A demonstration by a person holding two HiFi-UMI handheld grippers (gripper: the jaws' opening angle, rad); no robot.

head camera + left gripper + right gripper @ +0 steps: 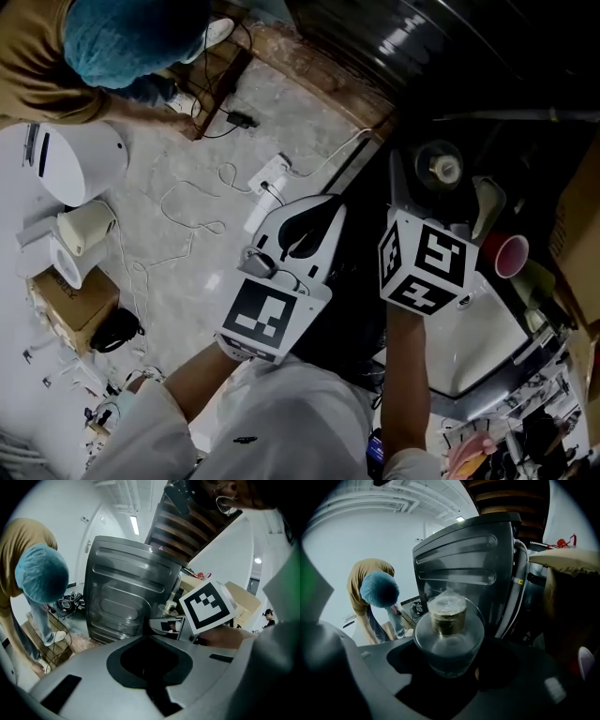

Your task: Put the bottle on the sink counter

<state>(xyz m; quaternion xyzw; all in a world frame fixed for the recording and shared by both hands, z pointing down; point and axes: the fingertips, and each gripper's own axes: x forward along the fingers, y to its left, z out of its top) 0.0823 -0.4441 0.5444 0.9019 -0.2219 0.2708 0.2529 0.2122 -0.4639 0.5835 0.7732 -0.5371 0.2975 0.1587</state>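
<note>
Near the white sink (473, 352), the right hand-held gripper (453, 662) is clamped on 1 clear, gold-capped bottle (448, 620), held aloft; the left hand-held gripper (326, 206) has its jaws together, empty.

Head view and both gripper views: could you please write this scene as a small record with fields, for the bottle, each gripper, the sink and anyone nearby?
bottle: clear, gold band near the top, between the right gripper's jaws, resting on no surface
right gripper: jaws wide, closed on the bottle
left gripper: jaws together, nothing between them
sink: white basin, lower right in the head view, beside the right arm
task state: bottle not yet on the sink counter
person: blue hair cap, tan top, bending over
</note>
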